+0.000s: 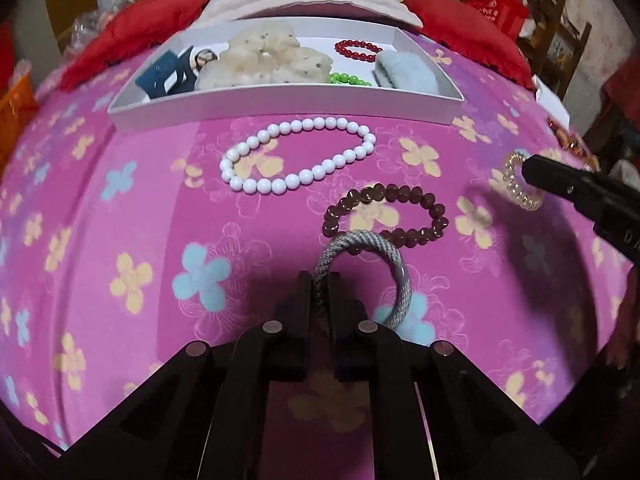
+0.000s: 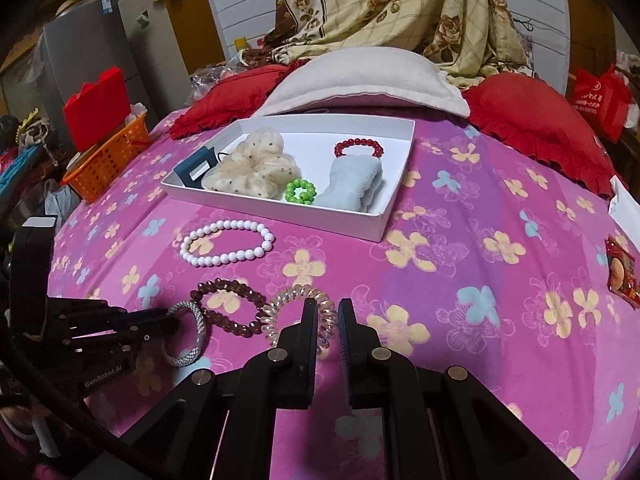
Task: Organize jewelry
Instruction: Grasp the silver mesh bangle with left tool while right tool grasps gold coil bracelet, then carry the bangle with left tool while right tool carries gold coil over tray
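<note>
On the pink flowered bedspread point(image 2: 460, 240) we see, far left, an orange basket point(image 2: 108, 160). Near left, our left gripper point(image 1: 320, 280) is clamped on the grey woven ring point(image 1: 360, 256), its fingers pressed together on the ring's left side; the rest of the ring lies on the cloth. Just beyond, touching that ring, lies the brown bead bracelet point(image 1: 386, 216). Farther off and to the left sits the white bead bracelet point(image 1: 298, 156), apart from the others.

In the middle, at the far side, stands the white tray point(image 2: 384, 224). From its left to its right it holds a dark blue clip point(image 2: 194, 168), a cream scrunchie point(image 2: 252, 168), a green bead ring point(image 2: 300, 192), a pale blue fluffy piece point(image 2: 356, 184) and a red bead bracelet point(image 2: 358, 148).

To the right of the brown bracelet is the clear spiral hair tie point(image 2: 288, 304). Our right gripper point(image 2: 328, 320) has it pinched at its near edge, jaws nearly together. Red cushions point(image 2: 532, 120) and a white pillow point(image 2: 360, 84) lie beyond the tray.
</note>
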Demonstrator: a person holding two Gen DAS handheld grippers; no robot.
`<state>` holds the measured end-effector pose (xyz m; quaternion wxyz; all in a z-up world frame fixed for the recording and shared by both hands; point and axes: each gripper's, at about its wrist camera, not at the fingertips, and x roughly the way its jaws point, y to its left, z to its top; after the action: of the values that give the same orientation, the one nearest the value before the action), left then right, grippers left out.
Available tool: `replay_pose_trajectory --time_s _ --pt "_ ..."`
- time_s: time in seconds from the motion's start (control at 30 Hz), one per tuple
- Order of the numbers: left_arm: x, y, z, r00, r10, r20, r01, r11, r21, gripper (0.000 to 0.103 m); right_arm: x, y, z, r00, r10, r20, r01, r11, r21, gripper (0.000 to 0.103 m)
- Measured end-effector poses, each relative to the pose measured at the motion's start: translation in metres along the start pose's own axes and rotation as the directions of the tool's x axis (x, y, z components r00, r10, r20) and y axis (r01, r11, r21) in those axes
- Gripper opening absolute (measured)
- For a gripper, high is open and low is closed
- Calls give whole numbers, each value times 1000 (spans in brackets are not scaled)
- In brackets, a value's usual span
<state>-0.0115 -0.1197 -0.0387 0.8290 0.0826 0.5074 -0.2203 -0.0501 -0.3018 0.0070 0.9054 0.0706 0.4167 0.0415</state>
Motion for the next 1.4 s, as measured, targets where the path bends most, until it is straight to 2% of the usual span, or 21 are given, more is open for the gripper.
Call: replay_pose_trajectory --time_s 0.2,0.57,0.83,1.2,1.4 --pt "-22 7 2 999 -23 33 25 999 -41 6 -9 6 8 1000 5 21 -4 1000 -9 10" --pt "-52 15 34 991 46 126 -41 998 -40 6 -15 16 31 999 -10 43 13 999 -50 10" --pt "-53 27 57 984 94 153 -88 995 -46 6 -10 21 51 999 -7 50 11 997 -74 10" --pt "-42 48 83 978 145 152 -136 988 -72 6 6 24 70 999 -4 42 8 996 -90 10" --pt "-37 61 108 978 142 153 -127 986 -103 6 25 20 89 1000 -1 30 4 997 -83 10"
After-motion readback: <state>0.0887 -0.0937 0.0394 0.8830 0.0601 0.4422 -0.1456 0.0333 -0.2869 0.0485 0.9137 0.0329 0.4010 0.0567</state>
